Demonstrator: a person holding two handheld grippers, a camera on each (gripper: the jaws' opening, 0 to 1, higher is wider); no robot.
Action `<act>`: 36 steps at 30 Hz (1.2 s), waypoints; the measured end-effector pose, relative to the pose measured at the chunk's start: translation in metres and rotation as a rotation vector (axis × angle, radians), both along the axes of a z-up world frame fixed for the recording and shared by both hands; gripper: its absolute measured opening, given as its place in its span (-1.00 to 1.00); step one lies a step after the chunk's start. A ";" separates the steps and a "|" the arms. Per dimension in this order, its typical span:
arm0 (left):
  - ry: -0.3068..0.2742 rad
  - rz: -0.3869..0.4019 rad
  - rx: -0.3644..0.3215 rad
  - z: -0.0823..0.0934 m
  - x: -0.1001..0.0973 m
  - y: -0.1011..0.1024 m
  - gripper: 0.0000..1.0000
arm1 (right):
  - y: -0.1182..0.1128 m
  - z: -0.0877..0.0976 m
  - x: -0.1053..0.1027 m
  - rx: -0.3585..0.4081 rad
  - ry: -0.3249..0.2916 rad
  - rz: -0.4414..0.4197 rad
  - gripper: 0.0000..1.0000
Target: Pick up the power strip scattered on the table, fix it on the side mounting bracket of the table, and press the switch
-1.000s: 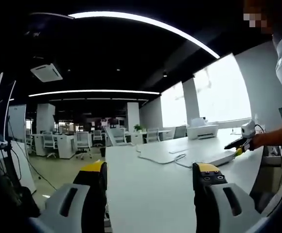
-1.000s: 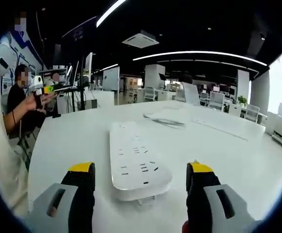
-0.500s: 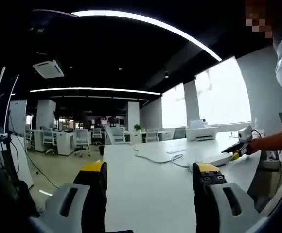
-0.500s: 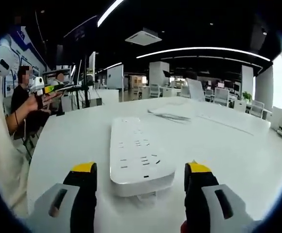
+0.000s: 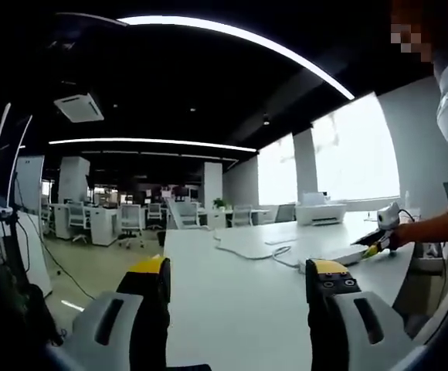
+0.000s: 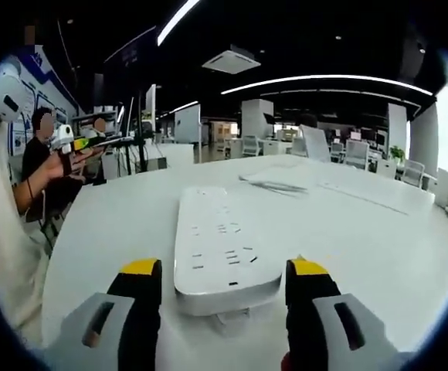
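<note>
right hand-held gripper point(image 6: 220, 270) sits low over the white bench point(image 6: 116, 224), its two yellow-tipped jaws spread apart on either side of the near end of the white power strip point(image 6: 220, 243). the strip lies flat on the bench, running lengthways away from the camera, socket holes facing up; its near end reaches in between the jaw tips, but whether the jaws touch its sides cannot be told. a thin white cable point(image 6: 274, 185) lies further back on the bench, apart from the strip. a seated person point(image 6: 42, 166) at the far left edge of the bench holds another device up in both hands.

left hand-held gripper point(image 5: 239, 270) is held with its jaws wide apart and nothing between them, looking along the long bench point(image 5: 239, 309) from one end. in the left gripper view the power strip point(image 5: 340, 255) shows far off to the right on the bench top, with the right hand-held gripper point(image 5: 382, 236) at its end and a bare forearm point(image 5: 432, 226) behind it. the white cable point(image 5: 274, 253) curls on the bench just beside the strip. a white printer point(image 5: 320, 209) stands at the far side. office chairs point(image 5: 131, 224) and desks fill the room beyond, under long strip lights point(image 5: 154, 143) on a dark ceiling.
</note>
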State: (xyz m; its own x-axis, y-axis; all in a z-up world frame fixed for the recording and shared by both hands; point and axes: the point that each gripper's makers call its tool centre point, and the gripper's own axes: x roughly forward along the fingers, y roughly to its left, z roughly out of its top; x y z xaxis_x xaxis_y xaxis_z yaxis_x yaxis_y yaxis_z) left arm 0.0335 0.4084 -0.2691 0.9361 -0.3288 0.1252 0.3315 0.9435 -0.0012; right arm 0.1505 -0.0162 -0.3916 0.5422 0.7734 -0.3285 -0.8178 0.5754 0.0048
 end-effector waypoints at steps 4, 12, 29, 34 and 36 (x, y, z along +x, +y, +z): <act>0.002 0.000 -0.003 0.000 0.000 0.000 0.50 | -0.001 -0.002 0.001 -0.013 -0.004 -0.001 0.14; 0.000 0.002 -0.010 0.000 -0.001 0.001 0.50 | 0.000 -0.004 -0.002 -0.028 -0.007 0.021 0.00; 0.011 -0.018 -0.022 -0.003 0.000 -0.006 0.48 | 0.002 -0.003 -0.001 -0.026 0.055 -0.004 -0.03; 0.052 -0.064 -0.081 -0.009 0.002 -0.015 0.48 | 0.003 -0.004 -0.002 0.008 0.129 -0.025 -0.03; 0.054 -0.073 -0.075 -0.009 0.003 -0.020 0.48 | 0.005 -0.004 -0.003 0.018 0.157 -0.032 -0.03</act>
State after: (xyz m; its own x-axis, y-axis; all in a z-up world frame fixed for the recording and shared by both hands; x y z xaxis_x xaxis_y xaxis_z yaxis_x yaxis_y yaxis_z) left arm 0.0364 0.3887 -0.2781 0.9161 -0.3879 0.1019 0.3968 0.9134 -0.0908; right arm 0.1472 -0.0115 -0.3952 0.5096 0.7629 -0.3978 -0.7875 0.5998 0.1415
